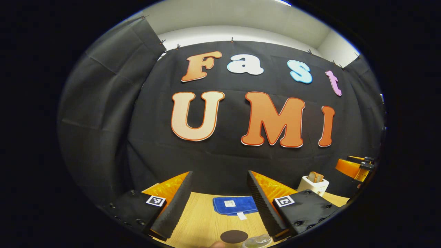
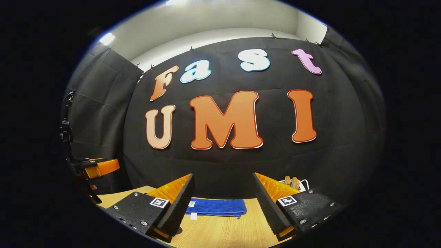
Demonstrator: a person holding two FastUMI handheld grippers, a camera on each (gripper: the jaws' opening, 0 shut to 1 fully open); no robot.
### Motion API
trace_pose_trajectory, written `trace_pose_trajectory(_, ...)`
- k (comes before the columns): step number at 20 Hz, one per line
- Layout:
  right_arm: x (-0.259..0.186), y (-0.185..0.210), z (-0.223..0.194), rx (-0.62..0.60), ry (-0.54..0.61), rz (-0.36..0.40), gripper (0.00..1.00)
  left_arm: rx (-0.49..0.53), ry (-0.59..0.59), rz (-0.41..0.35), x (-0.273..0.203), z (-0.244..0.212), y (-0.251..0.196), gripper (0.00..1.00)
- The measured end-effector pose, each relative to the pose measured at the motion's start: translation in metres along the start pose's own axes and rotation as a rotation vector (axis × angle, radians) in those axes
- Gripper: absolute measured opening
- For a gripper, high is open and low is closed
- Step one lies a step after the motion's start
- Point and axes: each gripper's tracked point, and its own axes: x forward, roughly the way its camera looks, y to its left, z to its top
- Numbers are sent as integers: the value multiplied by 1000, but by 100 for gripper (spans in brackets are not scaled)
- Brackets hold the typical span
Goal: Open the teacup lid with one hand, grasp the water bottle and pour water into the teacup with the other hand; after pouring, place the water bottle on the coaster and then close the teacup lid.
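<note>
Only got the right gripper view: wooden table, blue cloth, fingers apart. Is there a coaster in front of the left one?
Observer: Yes. A dark round flat coaster lies on the light wooden table, low in the left gripper view, ahead of the open left hand-held gripper.
Operator: Anything beside it?
Observer: A clear glassy object just right of it in the picture, cut off. I can't tell whether it is the bottle or the teacup.
Operator: Toaster's half hidden for me.
Observer: Here the white toaster shows unblocked, with bread slices sticking up.

Recording booth: black cloth wall [image 1: 220, 162], wooden table [image 1: 203, 220].
</note>
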Motion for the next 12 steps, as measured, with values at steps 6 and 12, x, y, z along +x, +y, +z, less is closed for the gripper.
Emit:
trace_pose_trajectory(6, -34, -5, -29, 9, 59, -31, 99, -39, 8, 12, -28, -17, 19, 100)
trace_pose_trajectory(12, -73, -2, -102, -31, 196, -44, 99, 60, 16, 48, -72, -32, 42, 99)
